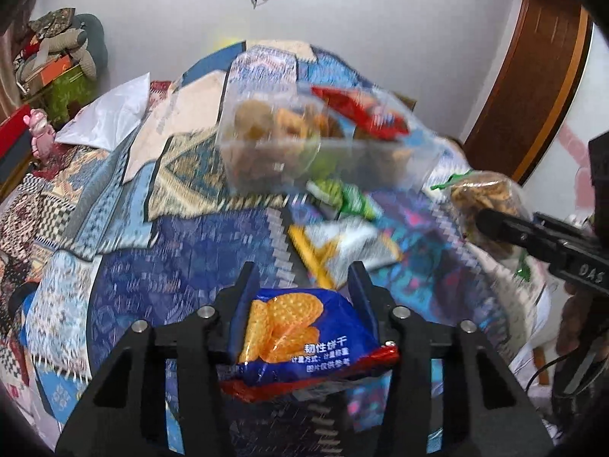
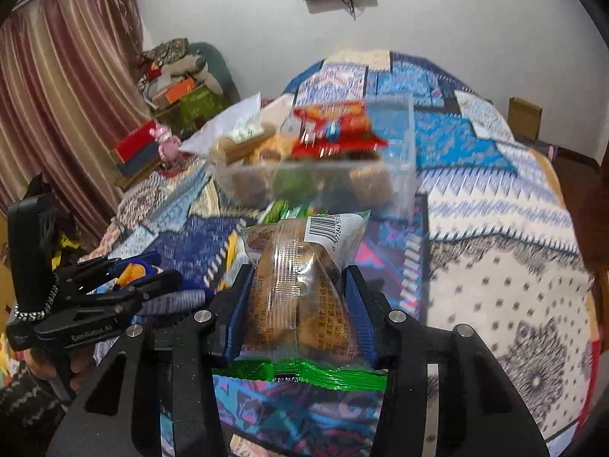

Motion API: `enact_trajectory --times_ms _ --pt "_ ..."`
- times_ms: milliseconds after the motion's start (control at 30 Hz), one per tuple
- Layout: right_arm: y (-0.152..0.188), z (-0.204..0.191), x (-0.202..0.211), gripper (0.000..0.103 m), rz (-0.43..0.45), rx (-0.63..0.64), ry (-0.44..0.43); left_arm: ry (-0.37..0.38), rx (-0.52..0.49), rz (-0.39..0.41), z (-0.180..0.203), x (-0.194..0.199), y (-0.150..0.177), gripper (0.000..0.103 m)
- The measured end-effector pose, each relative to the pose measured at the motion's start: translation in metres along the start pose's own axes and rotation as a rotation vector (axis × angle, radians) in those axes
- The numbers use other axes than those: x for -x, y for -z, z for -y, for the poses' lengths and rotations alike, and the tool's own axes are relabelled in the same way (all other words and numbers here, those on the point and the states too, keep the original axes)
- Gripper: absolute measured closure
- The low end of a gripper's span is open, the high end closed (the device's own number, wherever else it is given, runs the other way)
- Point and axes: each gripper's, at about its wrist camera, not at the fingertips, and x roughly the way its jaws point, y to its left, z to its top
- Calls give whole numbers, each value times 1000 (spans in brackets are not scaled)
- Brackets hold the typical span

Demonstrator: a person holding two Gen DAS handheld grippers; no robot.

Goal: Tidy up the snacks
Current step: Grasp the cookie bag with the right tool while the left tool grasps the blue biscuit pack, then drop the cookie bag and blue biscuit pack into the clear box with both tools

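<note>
My left gripper (image 1: 302,276) is shut on a blue biscuit packet (image 1: 304,331) with a red end, held above the patterned bedspread. In the right wrist view my right gripper (image 2: 298,276) is shut on a clear cake packet (image 2: 300,278) with a green seam and a barcode. The same cake packet (image 1: 483,198) shows at the right of the left wrist view. A clear plastic box (image 1: 323,144) with several snacks and a red packet (image 1: 361,114) on top stands further back on the bed; it appears again as the clear box (image 2: 316,160). Loose green and white packets (image 1: 342,228) lie between the box and my grippers.
The bed is covered by a blue patchwork bedspread (image 2: 495,190). A white pillow (image 1: 110,114) lies at its left. Boxes, cushions and a pink toy (image 1: 40,133) are piled by the left wall near the curtain (image 2: 57,114). A wooden door frame (image 1: 533,95) stands at the right.
</note>
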Motion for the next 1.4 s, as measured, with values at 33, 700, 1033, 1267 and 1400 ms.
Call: enact_trajectory --times_ms 33,700,1033,1267,1400 --pt "-4 1 2 59 11 -3 2 12 1 12 0 2 -6 57" --pt "-95 39 -13 59 154 -61 54 18 9 204 6 -17 -140 58" --pt "-130 54 -66 59 125 -49 101 -27 -3 204 4 -74 -172 58" --pt "-140 64 -99 59 75 -28 147 -40 -36 228 7 -92 -168 58" --pt "-133 64 -110 59 42 -14 151 -70 -71 204 10 -99 -158 58"
